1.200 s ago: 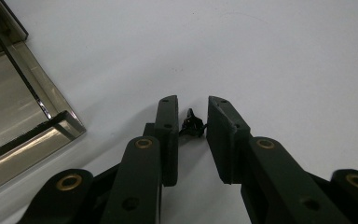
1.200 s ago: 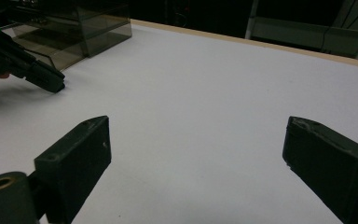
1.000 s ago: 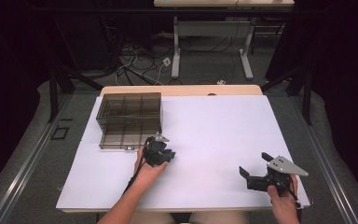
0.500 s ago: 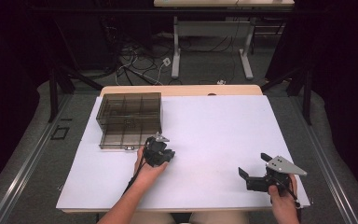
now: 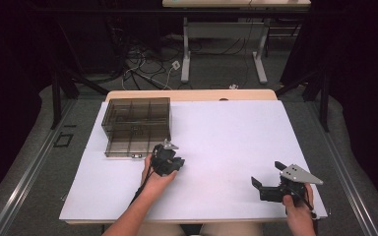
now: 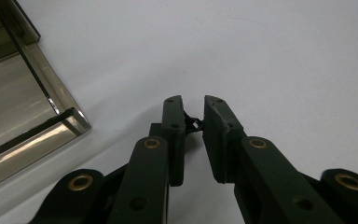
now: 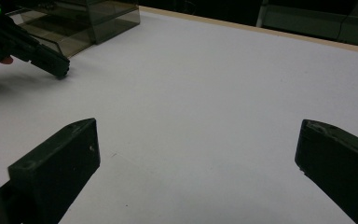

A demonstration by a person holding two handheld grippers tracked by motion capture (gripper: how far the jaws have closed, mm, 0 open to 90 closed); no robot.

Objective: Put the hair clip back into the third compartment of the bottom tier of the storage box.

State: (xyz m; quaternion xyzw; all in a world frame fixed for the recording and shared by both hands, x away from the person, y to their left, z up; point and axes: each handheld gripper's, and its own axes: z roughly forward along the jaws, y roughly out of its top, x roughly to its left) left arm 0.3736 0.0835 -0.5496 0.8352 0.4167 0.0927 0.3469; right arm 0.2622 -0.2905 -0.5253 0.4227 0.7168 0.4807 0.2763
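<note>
Jaws of the left gripper are clamped on a small black clip; a smoked plastic organiser box is seen left of it, the right gripper is held open, and no writing can be read.

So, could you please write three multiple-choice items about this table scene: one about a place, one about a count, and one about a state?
1. Where does the smoky transparent plastic organiser box stand on the white table?
A. far left part
B. near right corner
C. centre

2. How many hand-held black two-jaw grippers are over the table?
A. one
B. two
C. three

3. How do the jaws of the right gripper stand?
A. closed on a box
B. closed on a cable
C. wide open, nothing between them

Answers:
1. A, the high view shows the box at the far left, just beyond the left gripper.
2. B, one gripper sits in each hand.
3. C, the right gripper view shows bare table between its far-apart jaws; the left gripper, in contrast, pinches a small black thing.
</note>
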